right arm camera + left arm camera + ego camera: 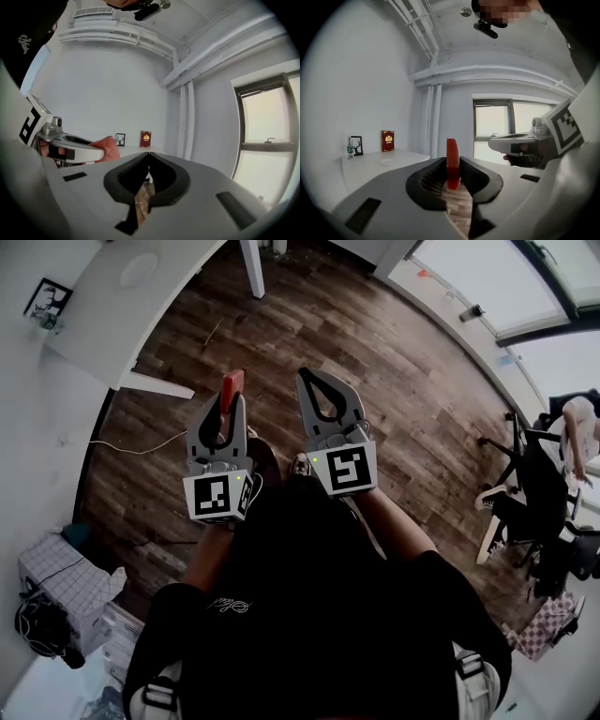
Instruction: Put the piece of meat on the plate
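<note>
A flat red piece of meat (232, 385) stands on edge between the jaws of my left gripper (232, 401), which is shut on it. In the left gripper view the meat (453, 161) sticks up out of the jaw tips. My right gripper (313, 377) is held beside the left one over the wooden floor, shut and with nothing in it (149, 157). The small white plate (139, 268) lies on the white table (103, 324) at the far left, well ahead of both grippers. From the left gripper the plate (387, 162) shows on that table.
A red book (387, 141), a picture frame (356, 146) and a small bottle (349, 149) stand at the table's wall side. A white cable (141, 446) lies on the floor. Boxes (66, 582) sit low left. A seated person and chairs (548, 484) are at right.
</note>
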Available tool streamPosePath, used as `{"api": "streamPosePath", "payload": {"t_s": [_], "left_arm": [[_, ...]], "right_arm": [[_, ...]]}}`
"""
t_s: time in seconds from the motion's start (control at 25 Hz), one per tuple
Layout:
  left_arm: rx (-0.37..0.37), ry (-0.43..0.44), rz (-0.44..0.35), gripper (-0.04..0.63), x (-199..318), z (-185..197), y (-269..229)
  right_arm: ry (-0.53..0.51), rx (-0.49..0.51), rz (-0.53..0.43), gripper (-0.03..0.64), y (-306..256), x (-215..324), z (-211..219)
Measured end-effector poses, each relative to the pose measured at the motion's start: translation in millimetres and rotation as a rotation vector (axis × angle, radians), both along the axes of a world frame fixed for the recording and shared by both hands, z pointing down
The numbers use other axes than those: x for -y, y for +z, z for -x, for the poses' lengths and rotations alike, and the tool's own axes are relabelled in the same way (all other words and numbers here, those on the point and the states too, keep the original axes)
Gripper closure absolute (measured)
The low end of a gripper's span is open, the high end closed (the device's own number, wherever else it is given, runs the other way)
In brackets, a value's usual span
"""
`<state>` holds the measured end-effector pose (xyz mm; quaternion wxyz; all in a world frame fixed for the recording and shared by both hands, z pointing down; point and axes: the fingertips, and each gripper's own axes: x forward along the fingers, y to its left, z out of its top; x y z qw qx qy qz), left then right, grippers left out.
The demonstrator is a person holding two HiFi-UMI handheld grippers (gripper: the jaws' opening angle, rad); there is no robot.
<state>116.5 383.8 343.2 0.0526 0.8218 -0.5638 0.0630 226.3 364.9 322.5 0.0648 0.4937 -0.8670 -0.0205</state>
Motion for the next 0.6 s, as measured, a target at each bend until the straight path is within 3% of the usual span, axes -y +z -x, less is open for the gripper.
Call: {"api": "streamPosePath", "payload": {"t_s": [0.2,0.36,0.6], "left_arm": [[0.002,-0.009,-0.001,0.512,16.2,14.1,-2.6],[0.009,-0.049,0.013,0.512,28.4,34.6,0.8],[0.009,-0.120,0.095,0.512,34.2,86.9,27.7]], "right_arm": [[-0.026,0.043,-0.022,0.595,-13.8,26.9,25.4],[-0.091,0.065,0.041,0.595,0.2,38.5,54.6],[-0.222,-0.028,0.085,0.595,40.5,56.9,102.9]]}}
